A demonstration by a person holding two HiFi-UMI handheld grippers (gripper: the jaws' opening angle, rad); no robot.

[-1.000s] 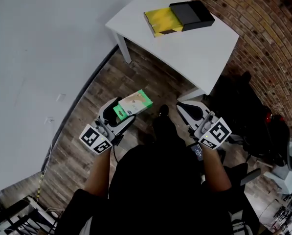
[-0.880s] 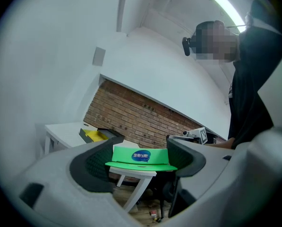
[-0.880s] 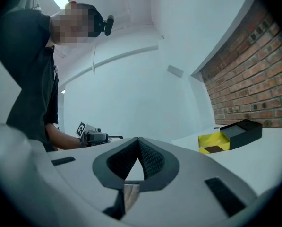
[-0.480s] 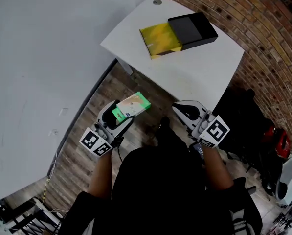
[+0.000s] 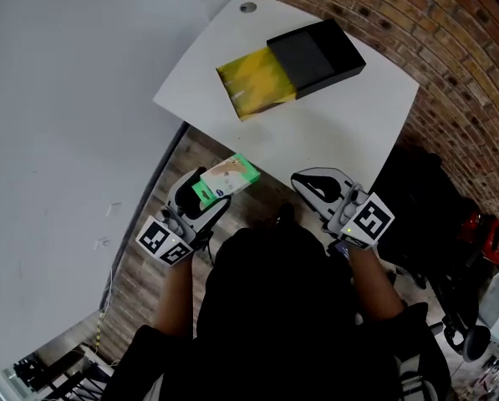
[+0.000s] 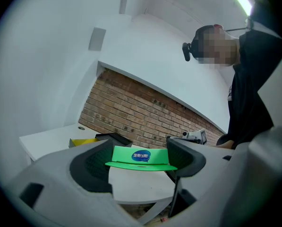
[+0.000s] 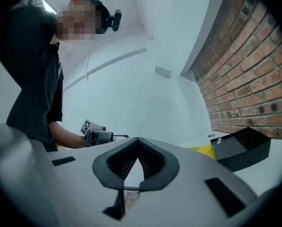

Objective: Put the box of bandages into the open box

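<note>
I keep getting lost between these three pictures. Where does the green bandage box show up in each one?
Head view: the bandage box is left of centre, gripped in the left tongs.
Left gripper view: the bandage box is low in the centre, clamped between the jaws.
Right gripper view: it is not in this picture.
Shared landmark: the black-and-yellow open box on the white table, also seen at and.

My left gripper [image 5: 201, 199] covers the near end of the box of bandages [image 5: 228, 178], and the print on its blue label is too blurred to read. In the left gripper view my jaw hides most of the open box [image 6: 84, 141] at 9 o'clock. In the head view my right gripper [image 5: 312, 182] covers the near corner of the counter [image 5: 349, 136]
</note>
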